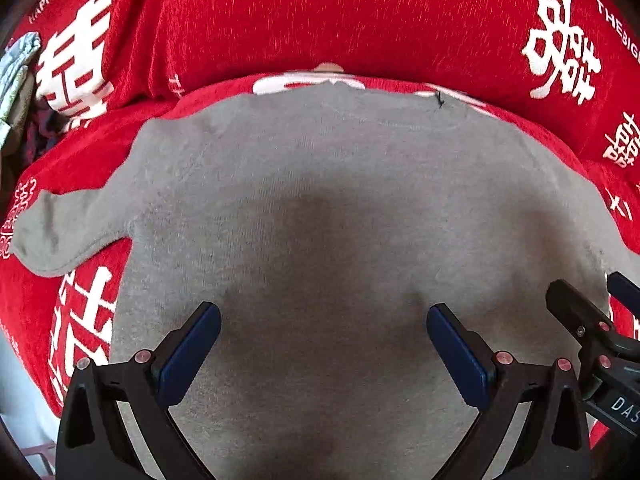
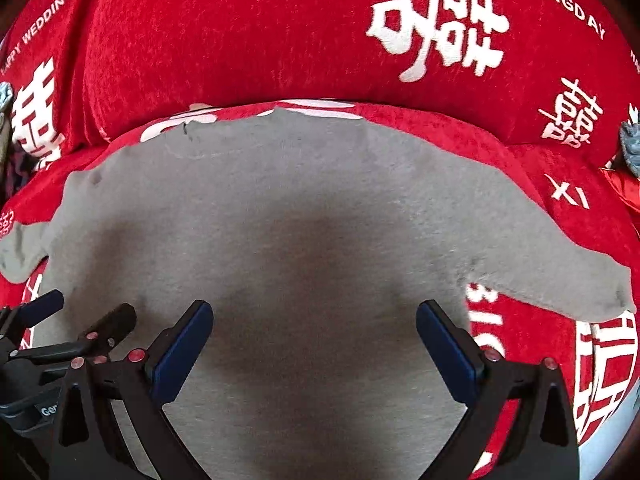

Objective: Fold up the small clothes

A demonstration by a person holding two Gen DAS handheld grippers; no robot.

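Grey garment [image 1: 320, 208] lies spread flat on a red cover [image 1: 320, 12] printed with white characters and lettering. Surface under the cover is not identifiable. The red fabric rises into a padded bulge behind the garment's far edge.

Left wrist view: left gripper [image 1: 323, 344] hovers over the lower middle of the grey garment, its fingers [image 1: 192, 354] spread wide, blue pads facing inward, nothing between them. A dark shadow sits on the cloth just ahead of the gap. One short sleeve [image 1: 60, 232] sticks out to the left onto the red cover. Neckline runs along the far edge, with a small dark mark near it. Part of the right gripper shows at the right edge, just beside the left one.

Right wrist view: right gripper [image 2: 314, 342] also over the garment's lower middle, fingers [image 2: 448, 348] wide apart and holding nothing. The other sleeve [image 2: 560, 280] extends to the right. Left gripper's fingers appear at the lower left edge. Bluish-grey cloth [image 2: 630, 140] is just visible at the right margin; what it is cannot be told.
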